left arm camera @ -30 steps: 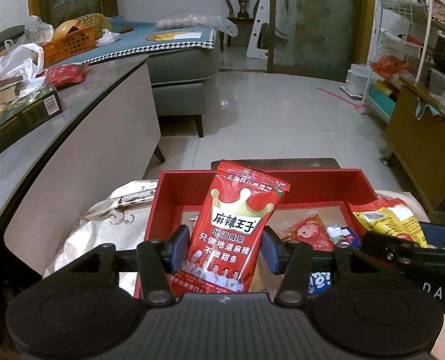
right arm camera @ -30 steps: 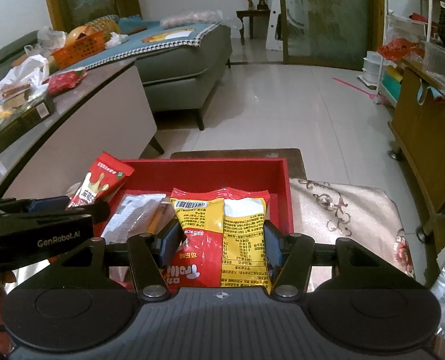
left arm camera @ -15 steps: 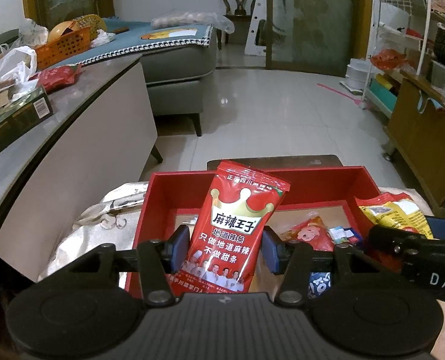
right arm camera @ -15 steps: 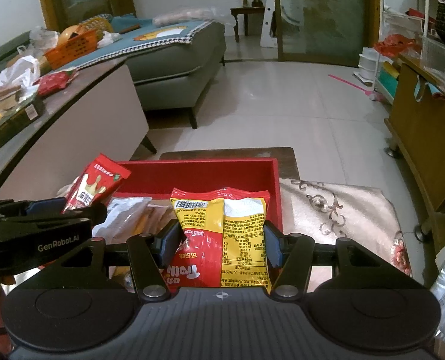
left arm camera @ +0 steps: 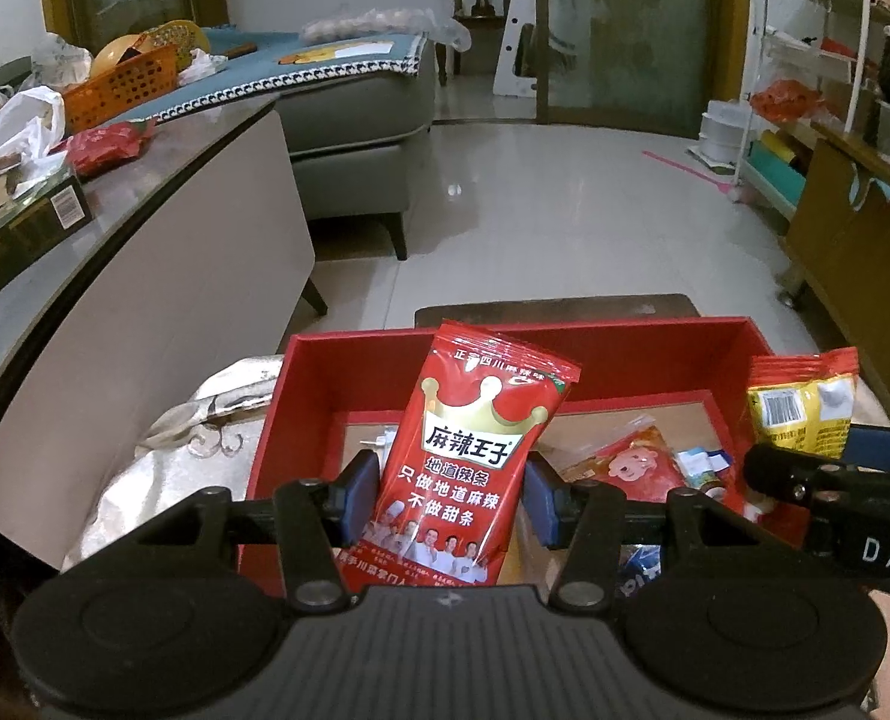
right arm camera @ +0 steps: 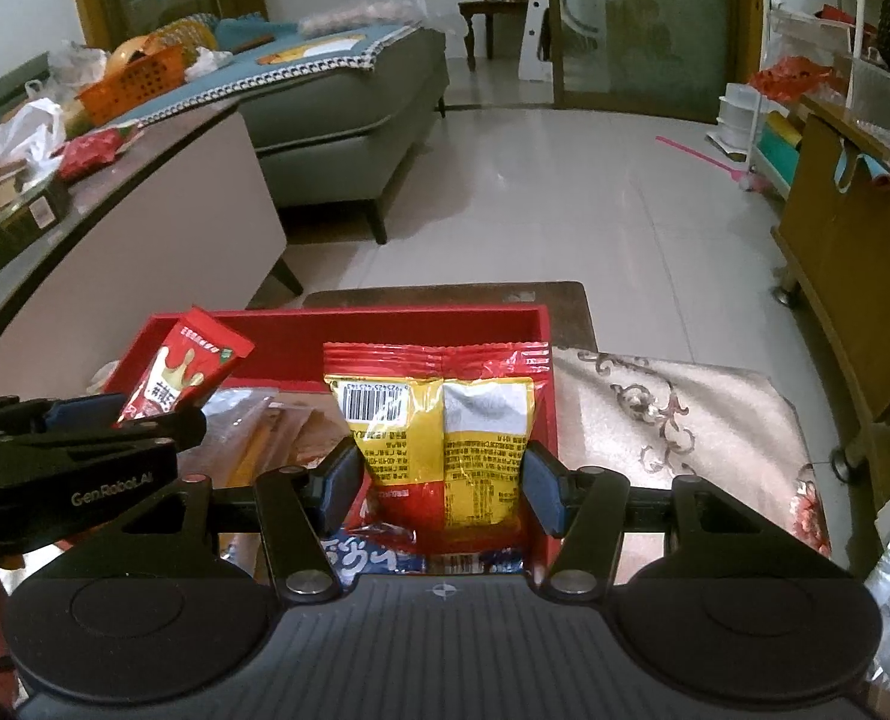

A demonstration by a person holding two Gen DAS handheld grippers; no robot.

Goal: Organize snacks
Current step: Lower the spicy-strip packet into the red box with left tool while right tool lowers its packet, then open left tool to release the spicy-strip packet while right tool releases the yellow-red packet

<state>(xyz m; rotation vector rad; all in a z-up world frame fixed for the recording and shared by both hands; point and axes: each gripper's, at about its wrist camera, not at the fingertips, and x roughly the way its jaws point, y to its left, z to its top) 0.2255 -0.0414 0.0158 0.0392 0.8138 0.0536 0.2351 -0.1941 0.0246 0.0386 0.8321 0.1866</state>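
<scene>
My left gripper (left arm camera: 454,495) is shut on a red snack packet with a crown (left arm camera: 475,456), held upright over the left part of the red box (left arm camera: 349,354). My right gripper (right arm camera: 442,486) is shut on a yellow and red snack bag (right arm camera: 439,420), upright over the right part of the red box (right arm camera: 337,330). Each view shows the other gripper at its edge: the yellow bag (left arm camera: 802,405) at the right, the crown packet (right arm camera: 184,372) at the left. Several small packets (left arm camera: 631,462) lie in the box.
The box sits on a small table with a patterned cloth (right arm camera: 685,420). A long counter (left arm camera: 145,192) with bags, a dark carton and an orange basket (left arm camera: 121,84) runs along the left. A grey sofa (left arm camera: 355,120) stands behind it, a wooden cabinet (right arm camera: 841,276) on the right.
Both grippers, each with its packet, have come slightly lower and closer over the red box. The grips look the same.
</scene>
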